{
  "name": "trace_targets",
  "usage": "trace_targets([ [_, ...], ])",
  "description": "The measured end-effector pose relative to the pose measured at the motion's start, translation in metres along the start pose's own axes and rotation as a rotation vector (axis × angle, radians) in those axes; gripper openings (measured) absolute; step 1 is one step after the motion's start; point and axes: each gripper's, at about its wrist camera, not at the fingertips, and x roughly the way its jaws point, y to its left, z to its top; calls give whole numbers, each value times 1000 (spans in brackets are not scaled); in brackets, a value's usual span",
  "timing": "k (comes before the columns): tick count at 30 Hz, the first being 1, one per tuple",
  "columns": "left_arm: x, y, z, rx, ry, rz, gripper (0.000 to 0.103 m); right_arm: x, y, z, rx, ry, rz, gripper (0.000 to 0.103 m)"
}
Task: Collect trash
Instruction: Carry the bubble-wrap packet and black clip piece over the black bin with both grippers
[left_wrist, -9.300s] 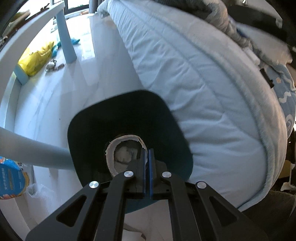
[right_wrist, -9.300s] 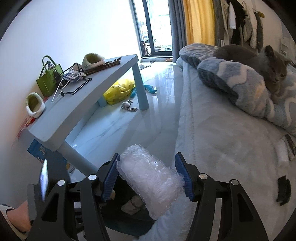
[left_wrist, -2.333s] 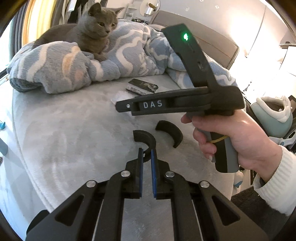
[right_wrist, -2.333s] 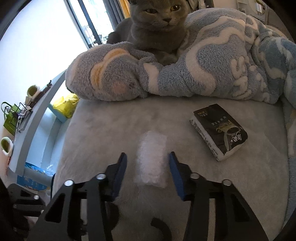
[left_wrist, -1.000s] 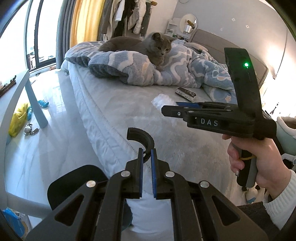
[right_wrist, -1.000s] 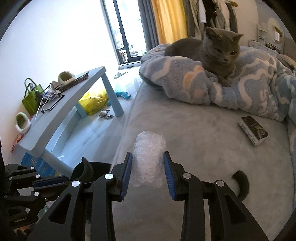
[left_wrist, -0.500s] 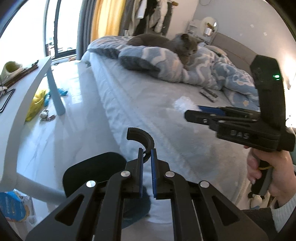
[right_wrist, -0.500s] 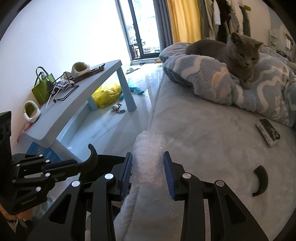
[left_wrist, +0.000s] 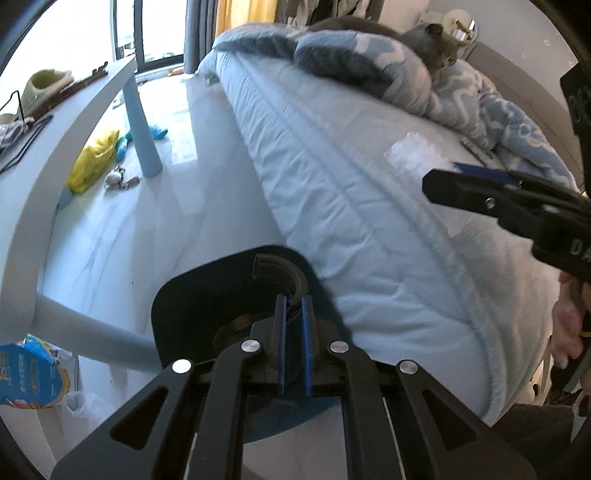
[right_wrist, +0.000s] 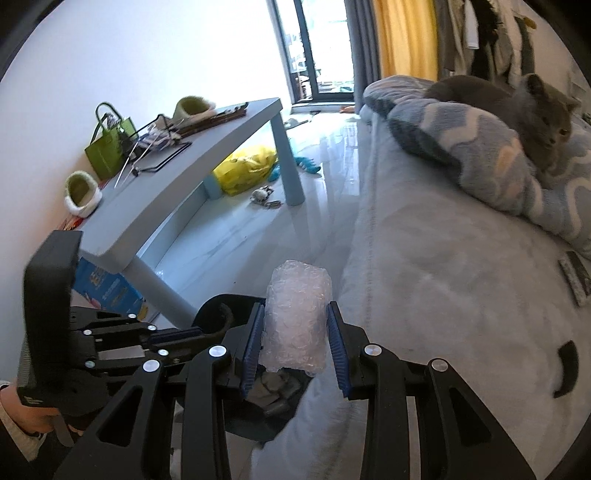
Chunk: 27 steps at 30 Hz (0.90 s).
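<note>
The left gripper (left_wrist: 292, 314) is clamped on a black curved plastic piece (left_wrist: 284, 275), a ridged half-ring that arcs up from between its blue pads and hangs right over the mouth of the dark trash bin (left_wrist: 192, 295) on the floor beside the bed (left_wrist: 332, 177). The right gripper (right_wrist: 295, 347) is squeezed onto a roll of bubble wrap (right_wrist: 295, 317), which stands upright between its pads at the bed's edge, with the bin just below and behind it.

From the left wrist view you look straight down into the bin and can make out some pale rubbish at the bottom; the right gripper shows only from the side, at the right margin, with a bit of the wrap peeking past its tip. That view also catches a blue printed bag (left_wrist: 29, 373) under the light blue table (left_wrist: 74, 122).

The right wrist view gives what the other misses: a second black curved piece (right_wrist: 567, 369) lying on the bed cover at the right, a small dark packet (right_wrist: 576, 278) farther up, and the grey cat (right_wrist: 524, 107) settled on the patterned blanket (right_wrist: 480, 155). It shows the left gripper side-on, at the left, its curved piece reaching over the bin's rim. A green bag (right_wrist: 107, 147) sits on the table.
</note>
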Motion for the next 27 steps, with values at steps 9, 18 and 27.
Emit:
trace_targets([
  [9, 13, 29, -14, -49, 90, -11, 9, 23, 26, 5, -25, 35, 29, 35],
  [18, 32, 50, -37, -90, 213, -53, 9, 45, 49, 12, -42, 58, 49, 35],
  [27, 31, 71, -47, -112, 242, -62, 31, 67, 63, 15, -35, 83, 65, 35],
])
